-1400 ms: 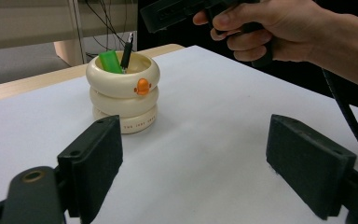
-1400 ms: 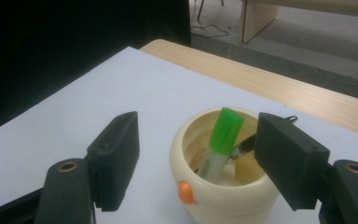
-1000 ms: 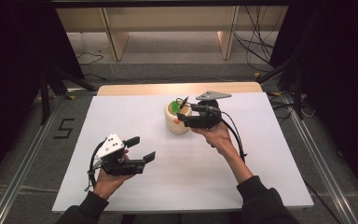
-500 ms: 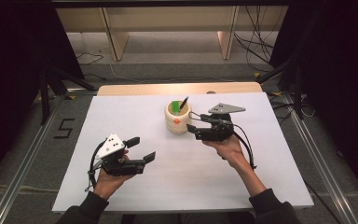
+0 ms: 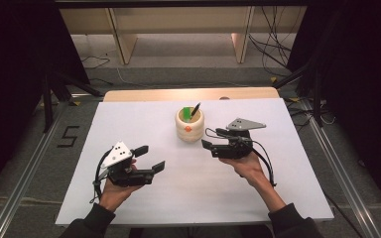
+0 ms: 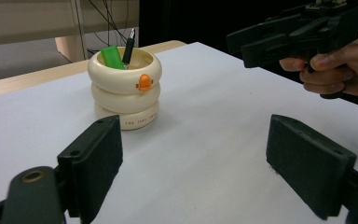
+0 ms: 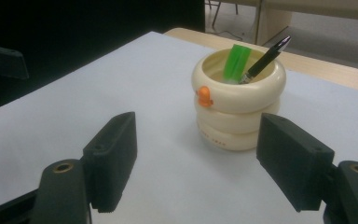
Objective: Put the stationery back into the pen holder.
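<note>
A cream ringed cup (image 5: 189, 128) with an orange knob stands at the middle of the white table. In it lean a black pen (image 5: 194, 110) and a green marker (image 5: 185, 112). My right gripper (image 5: 210, 139) is open and empty, just right of the cup and apart from it. My left gripper (image 5: 154, 156) is open and empty at the near left. The left gripper view has its jaws (image 6: 209, 168) wide apart, the cup (image 6: 126, 91) ahead and the right gripper (image 6: 237, 43) at upper right. In the right gripper view, the open gripper (image 7: 198, 163) frames the cup (image 7: 237, 109), pen (image 7: 263, 60) and marker (image 7: 235, 61).
The white table top (image 5: 129, 124) has a wooden strip (image 5: 144, 95) along its far edge. Beyond it are wooden furniture legs (image 5: 121, 44) and floor cables (image 5: 273, 44). A "5" mark (image 5: 68, 136) is on the floor at left. One left gripper jaw (image 7: 2, 60) shows at the far left.
My right gripper has pulled back from the cup's rim, toward the person and to the right. The pen stays in the cup. The left gripper has not moved.
</note>
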`<state>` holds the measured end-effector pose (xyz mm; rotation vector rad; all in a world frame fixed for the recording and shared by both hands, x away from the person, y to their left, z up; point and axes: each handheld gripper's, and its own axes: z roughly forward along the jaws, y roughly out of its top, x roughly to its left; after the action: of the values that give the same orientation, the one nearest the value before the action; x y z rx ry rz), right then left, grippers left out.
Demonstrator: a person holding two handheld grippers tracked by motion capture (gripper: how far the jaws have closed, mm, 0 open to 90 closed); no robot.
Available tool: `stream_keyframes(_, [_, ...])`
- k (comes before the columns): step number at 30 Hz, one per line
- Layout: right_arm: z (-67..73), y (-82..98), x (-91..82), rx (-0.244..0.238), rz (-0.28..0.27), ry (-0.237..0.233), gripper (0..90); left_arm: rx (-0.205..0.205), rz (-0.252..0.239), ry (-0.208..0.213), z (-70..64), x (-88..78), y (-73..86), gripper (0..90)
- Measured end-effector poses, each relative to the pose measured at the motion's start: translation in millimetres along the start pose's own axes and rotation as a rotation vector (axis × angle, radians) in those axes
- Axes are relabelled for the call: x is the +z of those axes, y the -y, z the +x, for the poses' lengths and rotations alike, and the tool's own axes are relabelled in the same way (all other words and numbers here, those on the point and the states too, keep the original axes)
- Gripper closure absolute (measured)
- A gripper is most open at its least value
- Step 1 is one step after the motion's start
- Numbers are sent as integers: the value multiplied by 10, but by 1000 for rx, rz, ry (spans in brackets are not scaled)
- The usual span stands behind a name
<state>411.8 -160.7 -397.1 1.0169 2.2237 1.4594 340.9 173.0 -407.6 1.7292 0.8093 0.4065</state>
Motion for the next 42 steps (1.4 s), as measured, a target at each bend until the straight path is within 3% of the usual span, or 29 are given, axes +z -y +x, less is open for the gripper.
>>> stream_keyframes(16, [52, 179, -204, -11, -14, -23, 260, 8, 11, 11, -6, -1, 4, 177])
stream_keyframes(26, [86, 359, -446, -11, -28, 2, 259, 13, 15, 12, -12, -17, 18, 177])
stream_keyframes(42, [124, 556, -596, -18, -52, 5, 257, 22, 30, 26, -24, -4, 27, 176])
